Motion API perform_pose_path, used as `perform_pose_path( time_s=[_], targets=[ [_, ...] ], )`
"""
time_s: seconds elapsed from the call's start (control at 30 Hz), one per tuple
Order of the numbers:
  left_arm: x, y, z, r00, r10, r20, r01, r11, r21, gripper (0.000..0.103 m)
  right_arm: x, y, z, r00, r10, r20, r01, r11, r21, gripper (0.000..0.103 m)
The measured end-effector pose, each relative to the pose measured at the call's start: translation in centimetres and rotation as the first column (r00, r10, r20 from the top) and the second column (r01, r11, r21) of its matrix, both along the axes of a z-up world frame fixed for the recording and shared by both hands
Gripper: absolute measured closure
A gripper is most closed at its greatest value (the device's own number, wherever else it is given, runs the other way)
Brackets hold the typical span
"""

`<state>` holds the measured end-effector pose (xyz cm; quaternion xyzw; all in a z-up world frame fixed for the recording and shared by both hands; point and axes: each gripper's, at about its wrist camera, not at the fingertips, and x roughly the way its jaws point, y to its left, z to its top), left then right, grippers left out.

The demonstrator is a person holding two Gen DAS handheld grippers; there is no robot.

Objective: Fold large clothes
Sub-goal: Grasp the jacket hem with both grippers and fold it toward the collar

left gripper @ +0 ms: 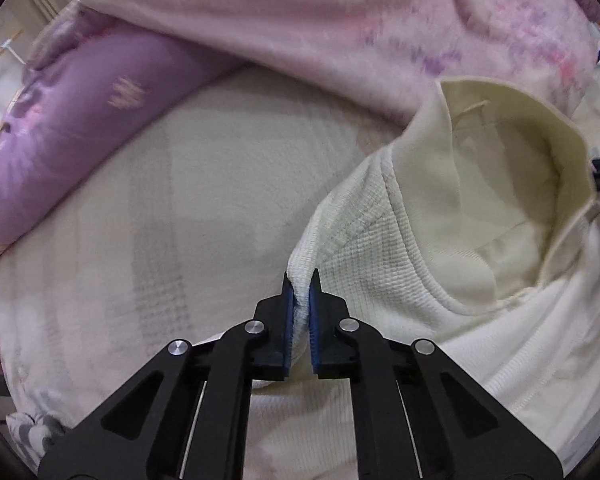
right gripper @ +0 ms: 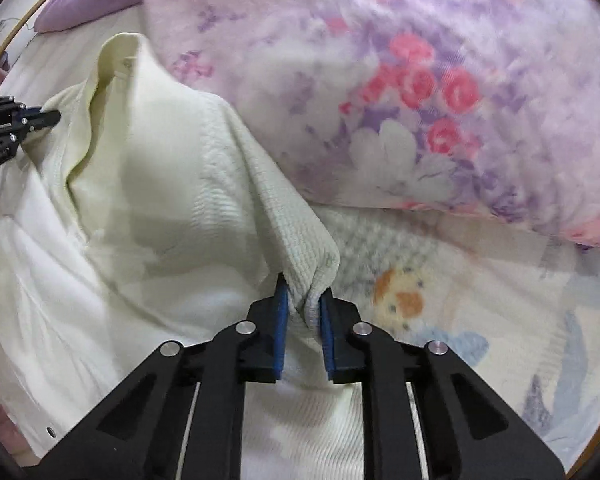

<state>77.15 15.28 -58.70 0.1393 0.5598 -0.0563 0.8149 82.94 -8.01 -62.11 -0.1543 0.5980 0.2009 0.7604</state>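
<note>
- Left gripper (left gripper: 300, 292) pinches a bunched fold of the cream jacket (left gripper: 440, 264) between its blue pads (left gripper: 287, 320), at the ribbed shoulder edge left of the collar.
- Purple pillow (left gripper: 80, 136) lies at the far left of the left wrist view, on the pale bedsheet (left gripper: 188, 208), partly under the pink blanket (left gripper: 300, 20).
- Between pillow and jacket the bedsheet shows faint grey checks.
- The jacket's stand-up collar (left gripper: 512, 152) gapes open to the right of the left gripper; the jacket drapes over the bed below the blanket.
- In the right wrist view the left gripper appears at the far left edge, touching the jacket beside the collar.
- Right gripper (right gripper: 303, 300) is clamped on the jacket's other ribbed shoulder corner, cloth wrinkled between its fingers.
- A floral quilt (right gripper: 420, 92) with pink and violet flowers lies to the right, above a cartoon-printed part of the sheet.
</note>
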Motion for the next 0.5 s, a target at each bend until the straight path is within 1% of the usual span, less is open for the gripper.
perform_pose_path(
  time_s=[0.1, 0.17, 0.23, 0.33, 0.37, 0.43, 0.47, 0.5],
  targets=[
    [-1.9, 0.2, 3.3, 0.997, 0.003, 0.071, -0.001, 1.000, -0.025, 0.097, -2.4, 0.1, 2.2, 0.998, -0.032, 0.063, 0.030, 0.999, 0.027, 0.092],
    [-4.4, 0.0, 4.6, 0.994, 0.010, 0.108, -0.005, 0.999, -0.046, 0.097, -4.2, -0.2, 3.8, 0.994, -0.052, 0.097, 0.047, 0.998, 0.052, 0.092],
    [-6.2, 0.1, 6.0, 0.992, 0.028, 0.120, -0.020, 0.997, -0.071, 0.097, -6.1, -0.5, 5.2, 0.991, -0.062, 0.120, 0.054, 0.996, 0.071, 0.092],
    [-10.4, 0.0, 8.0, 0.988, 0.058, 0.141, -0.044, 0.994, -0.100, 0.097, -9.8, -1.2, 7.5, 0.986, -0.074, 0.150, 0.060, 0.994, 0.094, 0.092],
    [-11.8, -0.4, 8.8, 0.987, 0.061, 0.146, -0.046, 0.993, -0.105, 0.097, -10.3, -1.9, 8.5, 0.985, -0.068, 0.161, 0.054, 0.994, 0.090, 0.092],
    [-15.3, -0.6, 9.9, 0.984, 0.074, 0.160, -0.056, 0.992, -0.116, 0.097, -12.4, -1.7, 9.5, 0.981, -0.044, 0.187, 0.031, 0.997, 0.074, 0.092],
    [-17.0, -0.7, 10.2, 0.984, 0.083, 0.156, -0.063, 0.990, -0.130, 0.097, -13.5, -1.8, 10.1, 0.980, -0.036, 0.194, 0.024, 0.998, 0.065, 0.092],
    [-18.5, -1.0, 10.2, 0.984, 0.083, 0.155, -0.063, 0.990, -0.127, 0.097, -14.7, -2.1, 10.2, 0.980, -0.037, 0.197, 0.025, 0.998, 0.065, 0.092]
  ],
)
